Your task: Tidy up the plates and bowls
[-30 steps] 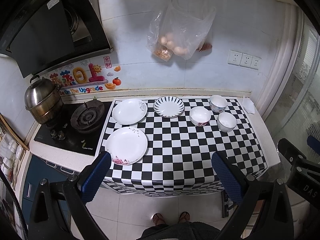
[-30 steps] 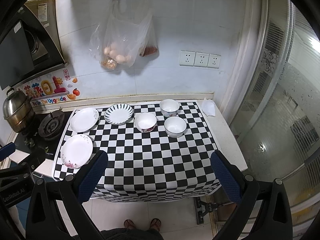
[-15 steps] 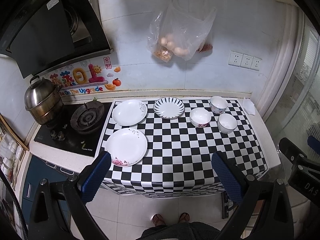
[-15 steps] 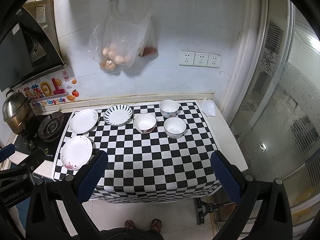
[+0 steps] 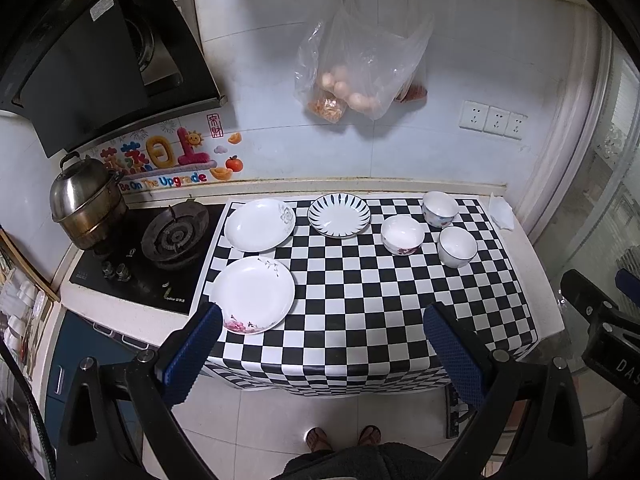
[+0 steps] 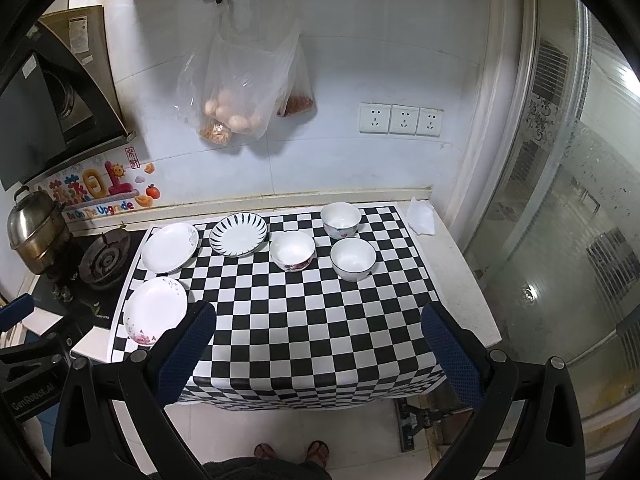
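Both claws, left claw point(image 5: 320, 336) and right claw point(image 6: 318, 334), hung wide apart and empty above the worktop point(image 5: 360, 300), three plates point(image 5: 253, 294) left, three bowls point(image 5: 402, 235) right, unstacked; glazed rims might slip during grasping.

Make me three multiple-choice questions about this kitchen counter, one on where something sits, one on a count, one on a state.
1. Where is the striped plate?
A. back row, between a white plate and the bowls
B. on the gas burner
C. inside a bowl

2. How many bowls stand on the checkered cloth?
A. one
B. three
C. five

3. What state is the left hand-held gripper in?
A. shut on a plate
B. shut on a bowl
C. open, holding nothing

Answers:
1 A, it lies right of the flower-edged plate and left of the bowls.
2 B, three separate bowls.
3 C, its blue pads stand wide apart over the cloth.
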A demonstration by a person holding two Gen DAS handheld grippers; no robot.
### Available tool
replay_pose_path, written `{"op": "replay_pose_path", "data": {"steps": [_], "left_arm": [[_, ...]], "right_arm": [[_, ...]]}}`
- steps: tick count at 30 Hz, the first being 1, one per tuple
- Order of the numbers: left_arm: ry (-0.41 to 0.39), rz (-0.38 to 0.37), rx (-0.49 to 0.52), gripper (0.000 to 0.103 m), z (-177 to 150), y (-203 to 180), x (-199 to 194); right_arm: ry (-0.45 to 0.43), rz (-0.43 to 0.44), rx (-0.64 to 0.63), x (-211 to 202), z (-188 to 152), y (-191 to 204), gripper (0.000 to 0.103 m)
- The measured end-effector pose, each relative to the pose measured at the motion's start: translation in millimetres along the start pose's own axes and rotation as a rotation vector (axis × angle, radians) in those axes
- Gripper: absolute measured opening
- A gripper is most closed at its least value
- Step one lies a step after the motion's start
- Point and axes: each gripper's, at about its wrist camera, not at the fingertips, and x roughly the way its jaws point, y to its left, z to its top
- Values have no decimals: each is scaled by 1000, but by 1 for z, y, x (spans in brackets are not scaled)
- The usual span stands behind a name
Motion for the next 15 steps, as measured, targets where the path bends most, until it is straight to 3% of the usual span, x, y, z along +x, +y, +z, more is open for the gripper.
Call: {"op": "replay_pose_path", "data": {"steps": [3,6,10,12,15], "left_arm": [[-9,19,-24,103,2,5,12],[4,49,-65,103,3,19,35],[37,183,-100,103,1,49,79],[84,231,-126,103,-2,73,107],[185,228,-194,103,-7,113,154]], "right_arm": [[8,30,18,10,2,-4,103],[24,115,37,35,-1,-9,103],[154,265,22,103,-4,5,103],[215,332,-5,142,-7,21,103],[291,356,-58,196,-15,54,103]]}}
